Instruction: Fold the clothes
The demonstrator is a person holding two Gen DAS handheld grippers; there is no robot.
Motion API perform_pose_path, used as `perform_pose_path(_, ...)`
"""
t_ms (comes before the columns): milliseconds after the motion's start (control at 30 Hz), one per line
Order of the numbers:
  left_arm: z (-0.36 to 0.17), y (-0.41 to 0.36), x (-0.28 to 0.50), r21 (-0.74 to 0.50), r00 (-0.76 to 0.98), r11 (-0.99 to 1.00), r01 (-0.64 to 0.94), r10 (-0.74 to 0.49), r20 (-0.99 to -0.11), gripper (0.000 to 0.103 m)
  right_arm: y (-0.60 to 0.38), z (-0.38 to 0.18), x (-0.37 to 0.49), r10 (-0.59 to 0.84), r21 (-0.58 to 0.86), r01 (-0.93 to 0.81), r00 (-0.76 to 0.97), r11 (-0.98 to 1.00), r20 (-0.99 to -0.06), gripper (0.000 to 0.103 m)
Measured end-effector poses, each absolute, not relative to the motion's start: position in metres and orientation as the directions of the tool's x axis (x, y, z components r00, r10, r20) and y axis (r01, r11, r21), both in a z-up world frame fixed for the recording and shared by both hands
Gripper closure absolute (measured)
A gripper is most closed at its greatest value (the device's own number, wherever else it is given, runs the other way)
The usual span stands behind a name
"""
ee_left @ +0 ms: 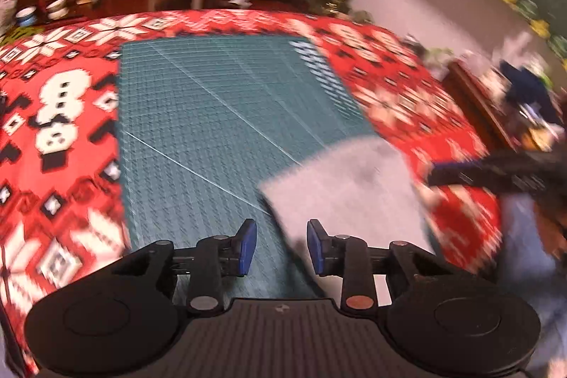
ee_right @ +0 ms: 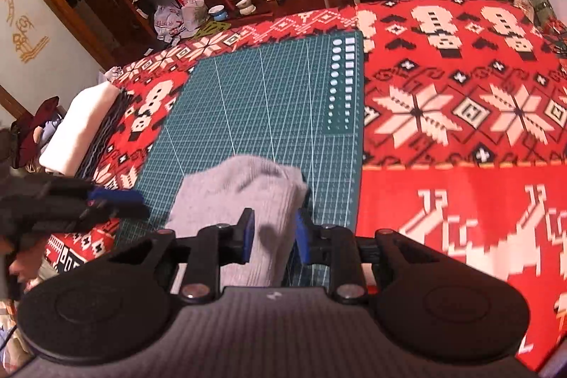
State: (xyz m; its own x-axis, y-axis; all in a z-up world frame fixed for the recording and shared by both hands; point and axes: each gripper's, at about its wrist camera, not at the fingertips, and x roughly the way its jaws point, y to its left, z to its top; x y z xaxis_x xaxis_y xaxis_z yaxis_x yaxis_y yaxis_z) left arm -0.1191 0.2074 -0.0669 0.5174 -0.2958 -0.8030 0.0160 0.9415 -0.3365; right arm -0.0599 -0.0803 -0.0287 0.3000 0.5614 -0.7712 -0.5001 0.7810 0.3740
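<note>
A folded grey garment (ee_right: 244, 201) lies at the green mat's (ee_right: 262, 101) near edge, running near-to-far between the right gripper's (ee_right: 273, 236) open jaws; the left gripper (ee_left: 281, 245), jaws also open, holds nothing.

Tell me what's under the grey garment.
The grey garment lies on the green cutting mat, which sits on the red patterned blanket. Anything beneath the cloth itself is covered.

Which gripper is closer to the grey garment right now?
Right. The right gripper has the grey garment between its open jaws. The left gripper, also open, is beside the garment's edge, over the green cutting mat.
</note>
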Motion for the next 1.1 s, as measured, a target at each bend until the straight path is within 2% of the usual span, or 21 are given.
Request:
perform_pose_path(100,-0.083,0.219,-0.101,-0.435,0.480,0.900,-0.038,-0.365,-0.798,0.072,-0.077,-0.031,-0.054,0.570,0.395,-0.485,0.290,0.780,-0.769,0.076)
perform_pose_path(267,-0.088,0.220,-0.092,-0.493,0.491,0.865,-0.094,-0.391,-0.779,0.072,-0.081,-0.035,-0.051,0.568,0.399,-0.477,0.285,0.783,-0.772,0.076)
perform_pose_path(333,-0.090,0.221,-0.088,-0.516,0.496,0.849,-0.115,-0.401,-0.770,0.078,-0.082,-0.036,-0.051,0.569,0.402,-0.472,0.288,0.784,-0.771,0.076)
perform_pose_path(367,-0.091,0.221,-0.086,-0.527,0.499,0.841,-0.126,-0.405,-0.766,0.091,-0.084,-0.036,-0.051,0.569,0.404,-0.469,0.291,0.786,-0.770,0.076)
perform_pose_path(400,-0.091,0.221,-0.085,-0.538,0.501,0.832,-0.137,-0.410,-0.762,0.098,-0.085,-0.036,-0.051,0.569,0.405,-0.465,0.293,0.787,-0.768,0.076)
perform_pose_path(533,-0.067,0.209,-0.096,-0.471,0.558,0.881,-0.051,-0.366,-0.745,0.099,-0.085,-0.030,-0.056,0.602,0.454,-0.447,0.281,0.771,-0.747,0.076)
perform_pose_path(567,-0.062,0.207,-0.100,-0.454,0.568,0.891,-0.030,-0.358,-0.741,0.100,-0.081,-0.029,-0.058,0.627,0.491,-0.437,0.256,0.754,-0.735,0.078)
perform_pose_path(600,-0.058,0.205,-0.103,-0.445,0.572,0.896,-0.018,-0.355,-0.739,0.100,-0.074,-0.029,-0.061,0.650,0.524,-0.432,0.225,0.734,-0.726,0.086)
perform_pose_path(633,-0.056,0.204,-0.106,-0.438,0.575,0.899,-0.009,-0.353,-0.738,0.100,-0.065,-0.028,-0.063,0.661,0.538,-0.438,0.199,0.720,-0.723,0.089)
perform_pose_path(733,-0.052,0.201,-0.110,-0.410,0.582,0.912,0.014,-0.340,-0.738,0.100,-0.033,-0.031,-0.070,0.670,0.542,-0.478,0.140,0.691,-0.729,0.090)
perform_pose_path(900,-0.041,0.192,-0.125,-0.355,0.601,0.931,0.080,-0.330,-0.728,0.101,0.015,-0.047,-0.081,0.634,0.481,-0.564,0.101,0.672,-0.767,0.092)
perform_pose_path(1100,-0.035,0.180,-0.141,-0.272,0.619,0.948,0.166,-0.315,-0.720,0.102,0.036,-0.057,-0.086,0.594,0.348,-0.661,0.185,0.665,-0.783,0.093)
